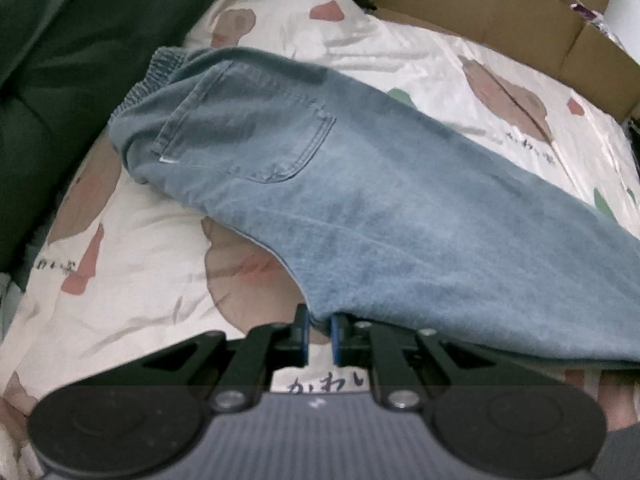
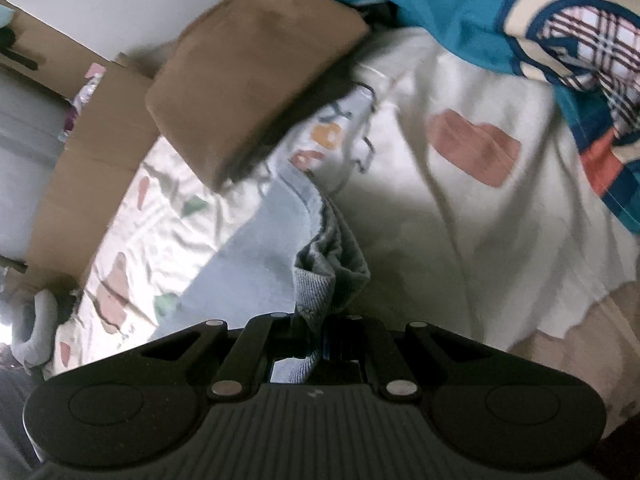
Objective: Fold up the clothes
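Jeans (image 1: pixel 400 184) sprawl across the printed sheet (image 1: pixel 420 52); left gripper (image 1: pixel 320 334) pinches their near edge, right gripper (image 2: pixel 316 336) clamps the hem. Cardboard box (image 1: pixel 520 20) borders the sheet's far side.

Soft dim indoor light, fisheye-bent dark corners; right wrist view motion-blurred and glary.

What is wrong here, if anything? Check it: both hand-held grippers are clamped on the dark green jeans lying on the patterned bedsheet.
The colour is wrong. The jeans are light blue, as the left wrist view shows. The rest holds: the left hand-held gripper and the right hand-held gripper are both clamped on them, over the patterned bedsheet.
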`<act>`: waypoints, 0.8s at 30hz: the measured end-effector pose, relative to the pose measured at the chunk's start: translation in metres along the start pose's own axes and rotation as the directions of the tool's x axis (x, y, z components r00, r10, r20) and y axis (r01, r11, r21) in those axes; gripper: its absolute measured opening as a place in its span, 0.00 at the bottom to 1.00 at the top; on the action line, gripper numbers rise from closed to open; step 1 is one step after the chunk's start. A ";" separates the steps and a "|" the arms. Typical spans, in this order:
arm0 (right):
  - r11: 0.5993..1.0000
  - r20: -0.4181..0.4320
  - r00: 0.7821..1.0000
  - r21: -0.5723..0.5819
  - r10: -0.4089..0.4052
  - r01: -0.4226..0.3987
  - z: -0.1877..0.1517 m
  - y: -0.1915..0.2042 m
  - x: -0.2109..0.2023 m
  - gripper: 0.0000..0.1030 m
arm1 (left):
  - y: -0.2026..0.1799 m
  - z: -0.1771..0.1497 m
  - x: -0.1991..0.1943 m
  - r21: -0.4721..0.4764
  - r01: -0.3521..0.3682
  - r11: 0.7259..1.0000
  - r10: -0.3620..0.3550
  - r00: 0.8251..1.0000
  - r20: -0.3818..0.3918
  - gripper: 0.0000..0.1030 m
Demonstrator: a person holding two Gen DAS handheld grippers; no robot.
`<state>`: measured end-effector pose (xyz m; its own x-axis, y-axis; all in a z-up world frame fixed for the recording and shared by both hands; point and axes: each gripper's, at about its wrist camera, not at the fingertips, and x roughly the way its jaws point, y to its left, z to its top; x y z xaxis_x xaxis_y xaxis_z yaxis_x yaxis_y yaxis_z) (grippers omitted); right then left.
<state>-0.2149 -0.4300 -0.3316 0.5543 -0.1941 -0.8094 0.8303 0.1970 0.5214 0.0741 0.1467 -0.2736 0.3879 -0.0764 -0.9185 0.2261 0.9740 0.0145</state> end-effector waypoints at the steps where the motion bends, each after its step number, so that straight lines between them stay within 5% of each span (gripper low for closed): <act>1: 1.000 -0.007 1.000 0.009 -0.008 0.008 -0.001 -0.003 0.002 0.04 | 0.000 -0.001 0.003 -0.004 -0.002 1.000 0.002 1.000 -0.006 0.10; 5: 0.998 -0.038 0.998 0.053 -0.040 0.042 -0.003 -0.015 0.015 0.07 | 0.003 0.000 0.011 -0.032 0.009 0.999 -0.010 0.999 -0.047 0.11; 11: 0.988 -0.029 0.989 0.054 -0.143 0.145 -0.001 -0.026 0.009 0.28 | 0.018 0.001 -0.003 -0.063 -0.007 0.998 0.004 0.998 -0.058 0.05; 14: 0.985 -0.015 0.986 0.042 -0.166 0.167 0.002 -0.035 0.001 0.28 | 0.030 0.003 -0.012 -0.088 -0.032 0.996 0.027 0.998 -0.048 0.07; 22: 0.996 0.028 0.996 -0.030 -0.083 0.084 0.016 -0.029 -0.007 0.30 | 0.039 0.025 -0.028 -0.109 -0.054 0.993 0.055 0.998 0.007 0.09; 24: 0.994 0.035 0.996 -0.067 -0.079 0.081 0.019 -0.023 -0.006 0.37 | 0.038 0.036 -0.026 -0.100 -0.059 0.993 0.061 0.998 0.014 0.09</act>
<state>-0.2359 -0.4514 -0.3340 0.4890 -0.2426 -0.8379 0.8666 0.2447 0.4349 0.1044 0.1782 -0.2346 0.4136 -0.0196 -0.9102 0.1118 0.9933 0.0294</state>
